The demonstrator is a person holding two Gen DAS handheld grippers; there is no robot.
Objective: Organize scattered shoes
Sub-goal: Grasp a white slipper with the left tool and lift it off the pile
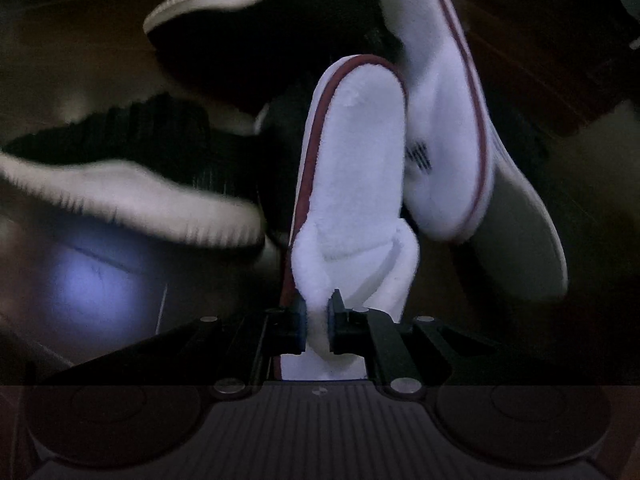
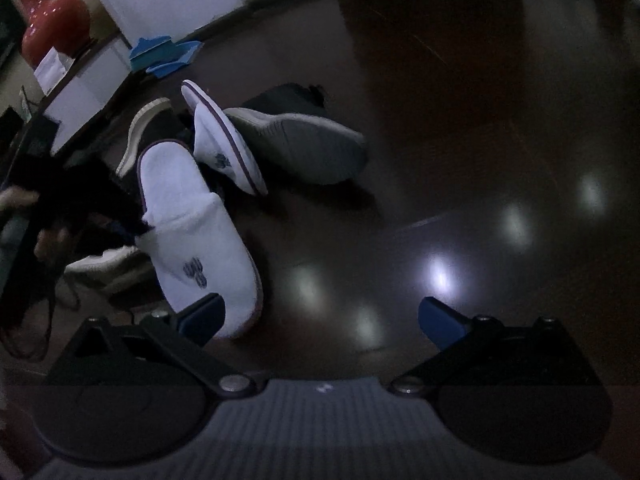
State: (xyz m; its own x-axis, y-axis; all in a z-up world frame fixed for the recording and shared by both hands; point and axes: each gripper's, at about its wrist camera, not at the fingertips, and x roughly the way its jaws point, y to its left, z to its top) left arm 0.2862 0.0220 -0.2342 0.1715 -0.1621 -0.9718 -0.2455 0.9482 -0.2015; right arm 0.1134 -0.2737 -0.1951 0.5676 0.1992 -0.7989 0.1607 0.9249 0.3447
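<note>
My left gripper point(image 1: 317, 320) is shut on the fluffy upper edge of a white slipper point(image 1: 352, 160) with dark red trim, which stretches away from the fingers. The matching slipper point(image 1: 440, 120) leans on its side just right of it. Behind them lie black sneakers with white soles, one at the left point(image 1: 132, 152) and one at the top point(image 1: 240, 40). In the right wrist view the held slipper point(image 2: 192, 220) is at the left, its mate point(image 2: 224, 140) is beyond it, and a dark shoe lies with its grey sole point(image 2: 304, 144) turned up. My right gripper point(image 2: 320, 320) is open and holds nothing, its left finger point(image 2: 204, 316) beside the held slipper's toe.
Dark glossy wooden floor point(image 2: 480, 160) with light reflections spreads to the right. A red vase point(image 2: 52, 24) stands on a white cabinet point(image 2: 88, 92) at the far left. Blue paper pieces point(image 2: 168, 56) lie by the white wall. A light-soled shoe point(image 2: 104, 264) lies left of the held slipper.
</note>
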